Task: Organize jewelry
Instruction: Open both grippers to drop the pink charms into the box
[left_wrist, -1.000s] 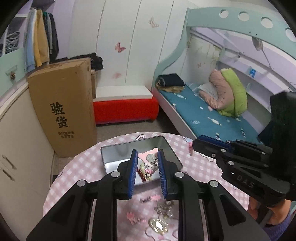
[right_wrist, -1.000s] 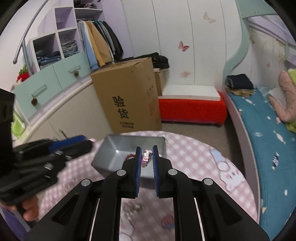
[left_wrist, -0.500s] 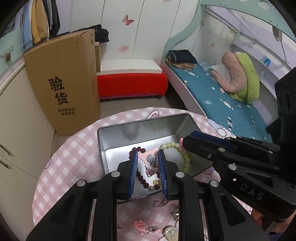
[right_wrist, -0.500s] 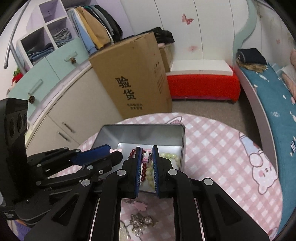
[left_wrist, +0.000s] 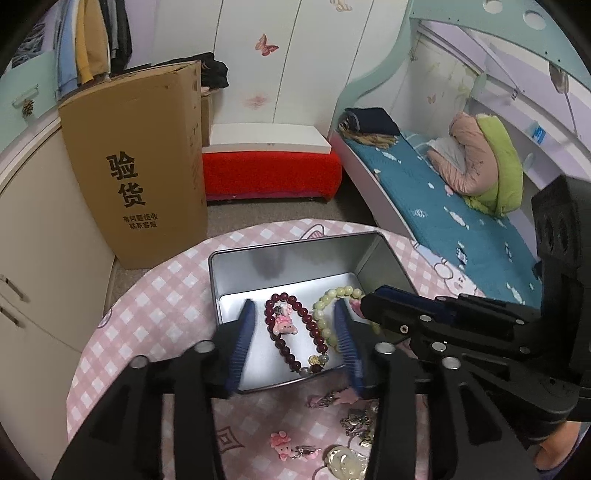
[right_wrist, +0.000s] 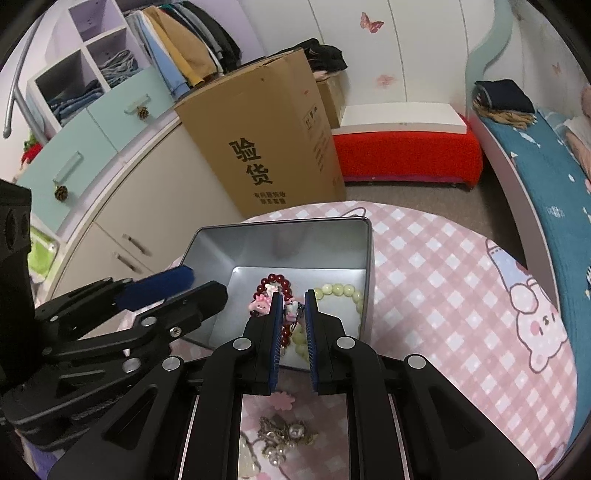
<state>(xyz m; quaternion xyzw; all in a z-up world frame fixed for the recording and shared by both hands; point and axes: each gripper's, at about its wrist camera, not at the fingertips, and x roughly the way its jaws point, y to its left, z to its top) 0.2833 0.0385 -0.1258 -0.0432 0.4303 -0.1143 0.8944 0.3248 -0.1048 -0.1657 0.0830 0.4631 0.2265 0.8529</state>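
Observation:
An open silver tin (left_wrist: 280, 258) (right_wrist: 295, 240) stands on the pink checked table. In it lie a dark red bead bracelet (left_wrist: 295, 332) (right_wrist: 273, 282), a pale green bead bracelet (left_wrist: 328, 310) (right_wrist: 343, 291) and a pink charm (left_wrist: 284, 323) (right_wrist: 260, 304). My left gripper (left_wrist: 293, 314) is open over the tin, above the charm. My right gripper (right_wrist: 294, 301) is shut on a small pink charm (right_wrist: 291, 310) just above the tin. It enters the left wrist view (left_wrist: 373, 308) from the right.
Loose jewelry lies on the table in front of the tin: a pink charm (left_wrist: 282, 445), a chain tangle (left_wrist: 360, 421) (right_wrist: 280, 441) and a pale pendant (left_wrist: 345, 459). A cardboard box (left_wrist: 136, 162), a red bench (left_wrist: 269, 173) and a bed (left_wrist: 443, 206) stand beyond the table.
My left gripper has opened and dropped its pink charm into the tin. My right gripper has come lower over the tin with its charm held.

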